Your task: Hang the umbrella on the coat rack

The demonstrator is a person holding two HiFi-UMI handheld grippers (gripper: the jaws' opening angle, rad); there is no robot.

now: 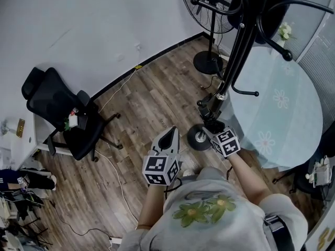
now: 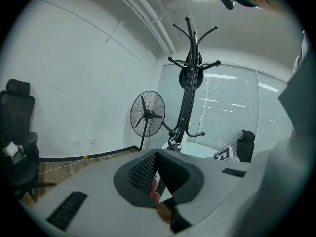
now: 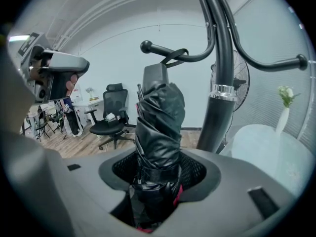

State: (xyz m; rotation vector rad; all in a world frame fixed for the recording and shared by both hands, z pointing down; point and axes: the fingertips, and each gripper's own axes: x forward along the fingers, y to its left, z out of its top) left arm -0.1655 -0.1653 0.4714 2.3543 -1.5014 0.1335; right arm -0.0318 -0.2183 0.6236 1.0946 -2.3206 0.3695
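A folded black umbrella [image 3: 158, 127], wrapped with a strap, stands upright in my right gripper [image 3: 157, 181], which is shut on its lower part. Its handle end reaches up to a ball-tipped hook [image 3: 163, 51] of the black coat rack [image 3: 219, 112]. A thin wrist loop [image 3: 174, 57] crosses that hook arm; I cannot tell if it lies around it. In the head view the umbrella [image 1: 208, 106] is close beside the rack's pole [image 1: 238, 46], above the round base [image 1: 200, 137]. My left gripper [image 1: 171, 132] is held apart to the left, shut and empty, pointing toward the rack [image 2: 187, 102].
A standing fan [image 1: 209, 9] is behind the rack. Right of the rack is a round table [image 1: 282, 114] with a pale flowered cloth and a vase [image 3: 282, 112]. A black office chair [image 1: 63, 114] stands by the left wall. Cables [image 1: 118, 177] trail across the wooden floor.
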